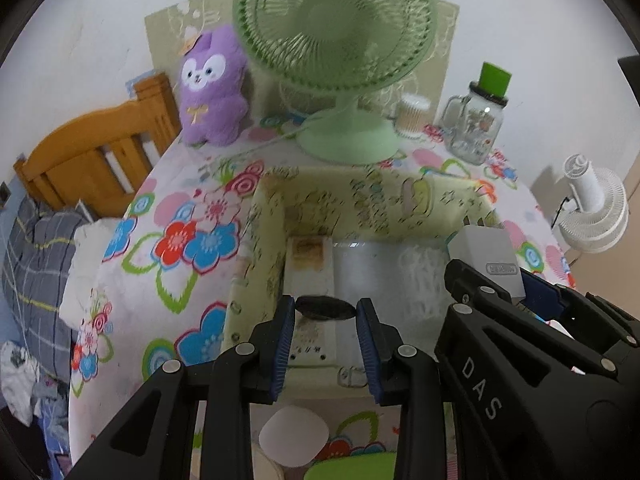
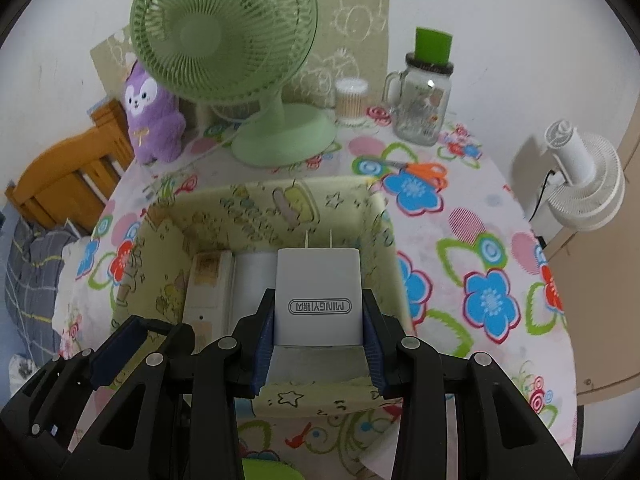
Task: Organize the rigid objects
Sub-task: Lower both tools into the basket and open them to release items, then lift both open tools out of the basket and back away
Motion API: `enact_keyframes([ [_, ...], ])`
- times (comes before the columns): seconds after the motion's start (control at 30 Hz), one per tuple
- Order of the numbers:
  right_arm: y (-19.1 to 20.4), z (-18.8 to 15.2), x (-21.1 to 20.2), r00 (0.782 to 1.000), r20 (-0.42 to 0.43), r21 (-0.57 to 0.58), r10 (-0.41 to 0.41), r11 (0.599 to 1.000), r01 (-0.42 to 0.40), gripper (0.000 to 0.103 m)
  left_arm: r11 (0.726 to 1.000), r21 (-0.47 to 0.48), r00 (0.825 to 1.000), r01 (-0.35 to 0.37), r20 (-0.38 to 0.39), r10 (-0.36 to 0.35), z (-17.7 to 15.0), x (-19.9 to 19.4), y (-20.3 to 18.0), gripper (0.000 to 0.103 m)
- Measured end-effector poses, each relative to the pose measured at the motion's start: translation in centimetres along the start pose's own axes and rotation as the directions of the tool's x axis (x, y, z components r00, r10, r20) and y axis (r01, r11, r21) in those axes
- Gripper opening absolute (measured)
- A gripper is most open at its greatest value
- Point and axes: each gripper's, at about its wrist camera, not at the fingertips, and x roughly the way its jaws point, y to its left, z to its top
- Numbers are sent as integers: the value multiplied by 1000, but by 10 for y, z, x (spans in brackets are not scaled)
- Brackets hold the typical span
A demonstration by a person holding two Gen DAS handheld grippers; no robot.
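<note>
A pale yellow patterned storage box (image 1: 264,216) (image 2: 360,208) stands open on the flowered table. Inside lie a white remote-like device (image 1: 308,256) (image 2: 208,280) and a white flat item (image 1: 376,264). My right gripper (image 2: 319,320) is shut on a white wall charger (image 2: 318,292), prongs forward, held over the box; the charger also shows in the left wrist view (image 1: 484,256). My left gripper (image 1: 326,340) is open and empty over the box's near edge, with a dark oval thing (image 1: 326,307) between its tips.
A green desk fan (image 1: 336,40) (image 2: 240,52), purple plush (image 1: 212,88), cotton-swab tub (image 2: 351,100) and glass mug jar with green lid (image 2: 422,96) stand at the back. Orange scissors (image 2: 424,170) lie right of the box. A white round item (image 1: 294,436) lies near me.
</note>
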Motion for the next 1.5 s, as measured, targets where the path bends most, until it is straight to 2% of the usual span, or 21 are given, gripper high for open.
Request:
enact_keyframes([
  [0.1,3,-5,3,1000,-15,-8,10,1000,-10,43,1000,-6,1000,-20,-5,20,-5,0,3,32],
  [0.3,3,-7,11,999,-36,-4,21,1000,-22,43,999,-3,999,-41,-14,41,-10,4,3,39],
  [0.73,-1,-1,24,998,-66,19,8,1000,-7,43,999,8,998,-40,-48,40,-2,18,1,46],
  [0.8,-2,1,26,997,-66,34,36,999,-34,43,1000,12,998,-19,-55,19,0,20,0,55],
  [0.87,-2,4,33,995,-83,46,59,997,-55,43,999,34,997,30,-68,-27,3,24,-2,69],
  [1.03,4,10,35,994,-68,31,79,997,-77,49,998,38,996,42,-77,-39,8,28,-2,71],
  [1.17,3,11,33,994,-51,40,102,994,-100,76,998,29,995,53,-90,-50,8,28,-1,71],
  [1.5,-1,6,27,991,-78,70,106,992,-100,77,998,28,992,62,-108,-58,7,22,-2,74],
])
